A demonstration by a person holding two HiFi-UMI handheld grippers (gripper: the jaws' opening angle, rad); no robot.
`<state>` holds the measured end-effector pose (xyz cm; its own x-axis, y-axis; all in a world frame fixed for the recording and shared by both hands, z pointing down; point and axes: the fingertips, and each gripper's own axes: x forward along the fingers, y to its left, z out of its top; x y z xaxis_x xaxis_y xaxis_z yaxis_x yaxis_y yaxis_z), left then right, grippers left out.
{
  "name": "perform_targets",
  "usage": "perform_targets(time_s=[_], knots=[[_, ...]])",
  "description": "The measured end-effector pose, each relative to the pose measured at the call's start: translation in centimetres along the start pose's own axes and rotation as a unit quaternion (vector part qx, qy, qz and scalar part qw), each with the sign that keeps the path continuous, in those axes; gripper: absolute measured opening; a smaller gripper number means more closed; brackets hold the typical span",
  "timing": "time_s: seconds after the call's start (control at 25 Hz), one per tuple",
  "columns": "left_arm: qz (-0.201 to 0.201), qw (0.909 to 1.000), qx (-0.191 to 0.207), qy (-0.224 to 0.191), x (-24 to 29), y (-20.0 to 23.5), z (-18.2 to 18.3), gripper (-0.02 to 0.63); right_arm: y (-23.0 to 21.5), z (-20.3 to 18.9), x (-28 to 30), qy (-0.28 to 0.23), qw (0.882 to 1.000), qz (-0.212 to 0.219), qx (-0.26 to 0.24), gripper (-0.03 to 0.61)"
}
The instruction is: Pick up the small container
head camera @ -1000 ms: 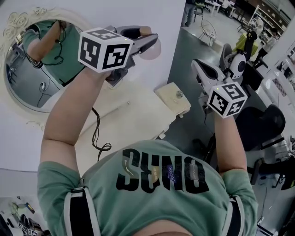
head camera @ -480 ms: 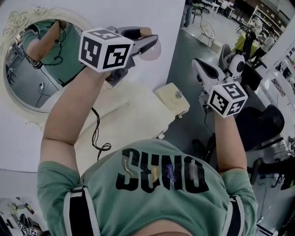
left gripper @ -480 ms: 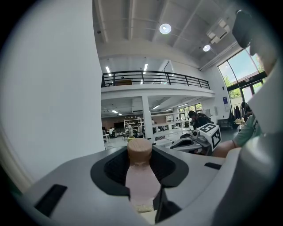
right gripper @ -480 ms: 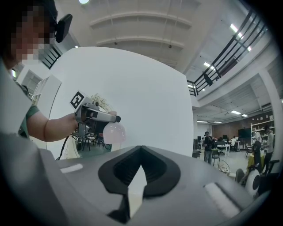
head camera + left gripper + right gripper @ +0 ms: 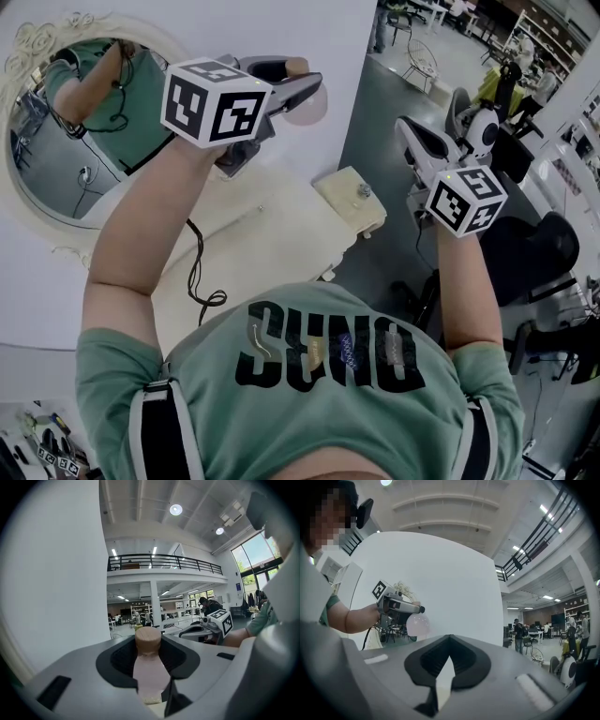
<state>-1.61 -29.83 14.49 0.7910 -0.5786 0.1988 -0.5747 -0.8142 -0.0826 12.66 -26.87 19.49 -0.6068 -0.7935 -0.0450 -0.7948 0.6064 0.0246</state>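
The small container is a pale pink bottle (image 5: 305,101) with a round body and a tan cap (image 5: 148,638). My left gripper (image 5: 302,82) is raised in front of the white wall and shut on the bottle's neck (image 5: 151,670), with the cap poking out past the pads. From the right gripper view the pink body (image 5: 417,624) hangs below the left gripper (image 5: 411,609). My right gripper (image 5: 411,139) is held level to the right, apart from the bottle. Its jaws meet at the tips with nothing between them (image 5: 449,639).
An oval mirror in an ornate cream frame (image 5: 26,52) hangs on the wall at left. Below stands a cream dressing table (image 5: 281,234) with a small side piece (image 5: 352,202) and a black cable (image 5: 199,272). Office chairs (image 5: 525,253) and equipment stand on the grey floor at right.
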Motion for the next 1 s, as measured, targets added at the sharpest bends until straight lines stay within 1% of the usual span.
perform_targets(time_s=[1.0], knots=[[0.000, 1.0000, 0.003, 0.002, -0.08, -0.25, 0.04, 0.137, 0.53, 0.16, 0.01, 0.002, 1.000, 0.007, -0.019, 0.008]])
